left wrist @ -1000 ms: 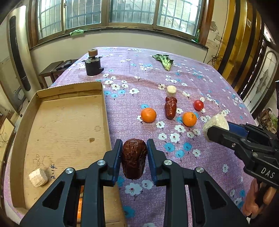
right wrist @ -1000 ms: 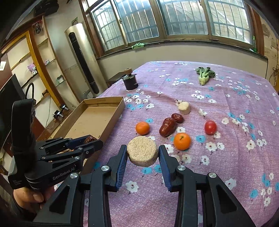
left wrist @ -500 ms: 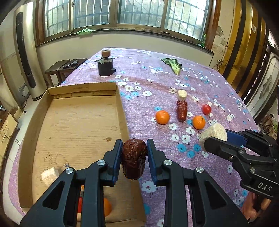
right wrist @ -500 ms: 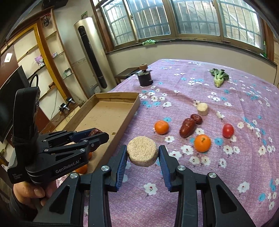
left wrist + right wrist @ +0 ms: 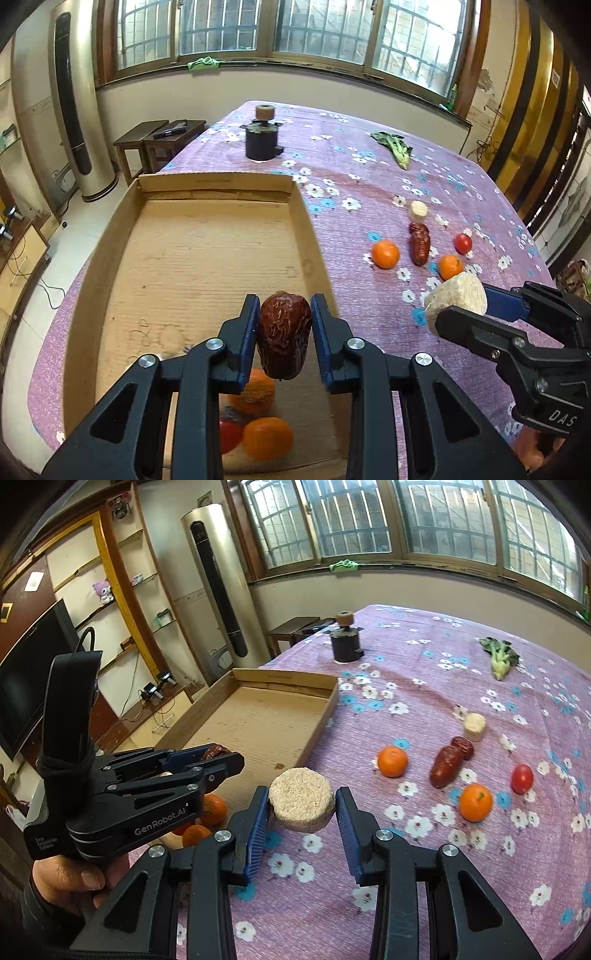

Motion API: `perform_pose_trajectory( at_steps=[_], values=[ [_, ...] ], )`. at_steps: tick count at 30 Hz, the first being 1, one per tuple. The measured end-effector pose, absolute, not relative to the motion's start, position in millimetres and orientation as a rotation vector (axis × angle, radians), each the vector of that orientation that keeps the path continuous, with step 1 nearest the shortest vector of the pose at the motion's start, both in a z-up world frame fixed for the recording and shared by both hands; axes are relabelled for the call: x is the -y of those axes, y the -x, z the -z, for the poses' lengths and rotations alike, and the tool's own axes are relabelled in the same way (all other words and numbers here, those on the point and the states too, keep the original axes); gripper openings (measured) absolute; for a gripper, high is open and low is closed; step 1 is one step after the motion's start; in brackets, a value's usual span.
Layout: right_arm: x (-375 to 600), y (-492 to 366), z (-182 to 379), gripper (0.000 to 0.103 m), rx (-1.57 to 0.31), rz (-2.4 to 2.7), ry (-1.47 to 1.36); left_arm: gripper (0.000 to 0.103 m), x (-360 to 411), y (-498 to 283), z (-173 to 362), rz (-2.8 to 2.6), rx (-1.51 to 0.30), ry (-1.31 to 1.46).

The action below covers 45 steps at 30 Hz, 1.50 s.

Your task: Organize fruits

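My left hand-held gripper [image 5: 283,334] pinches the date [image 5: 283,335] upright, directly over the cardboard tray [image 5: 207,251], lower centre frame.

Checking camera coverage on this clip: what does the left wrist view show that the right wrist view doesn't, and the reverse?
Only the left wrist view: the red date seen whole, clamped in the left gripper above the cardboard box.

Only the right wrist view: the hand holding the left gripper, the television, and shelves with a plush toy.

Both: the rice cake in the right gripper, oranges inside the box, loose fruit on the floral tablecloth, and the leafy green.
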State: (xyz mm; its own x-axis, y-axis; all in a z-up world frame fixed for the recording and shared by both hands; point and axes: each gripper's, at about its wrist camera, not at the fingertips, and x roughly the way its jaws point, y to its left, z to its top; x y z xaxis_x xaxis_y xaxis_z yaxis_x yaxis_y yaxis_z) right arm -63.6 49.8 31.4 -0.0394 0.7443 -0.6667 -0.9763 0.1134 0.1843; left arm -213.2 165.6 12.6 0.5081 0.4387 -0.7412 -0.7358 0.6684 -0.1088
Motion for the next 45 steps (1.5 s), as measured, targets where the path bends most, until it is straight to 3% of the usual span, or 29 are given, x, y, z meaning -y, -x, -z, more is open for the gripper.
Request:
perform_pose_trajectory(
  at_steps=[24, 42, 45],
  values=[
    [-124, 114, -9, 0.037, -0.775, -1.553, 0.505, 0.026, -224, 260, -3, -0.865, -0.732, 0.543],
    [-172, 136, 38, 0.038, -0.857, -1.57, 0.652, 0.026, -244, 253, 33, -0.907, -0.856, 0.593],
    [-169, 134, 36, 0.038, -0.849, -1.568, 0.647, 0.036, -244, 255, 31, -0.906, -0.846, 0.611]
  ],
)
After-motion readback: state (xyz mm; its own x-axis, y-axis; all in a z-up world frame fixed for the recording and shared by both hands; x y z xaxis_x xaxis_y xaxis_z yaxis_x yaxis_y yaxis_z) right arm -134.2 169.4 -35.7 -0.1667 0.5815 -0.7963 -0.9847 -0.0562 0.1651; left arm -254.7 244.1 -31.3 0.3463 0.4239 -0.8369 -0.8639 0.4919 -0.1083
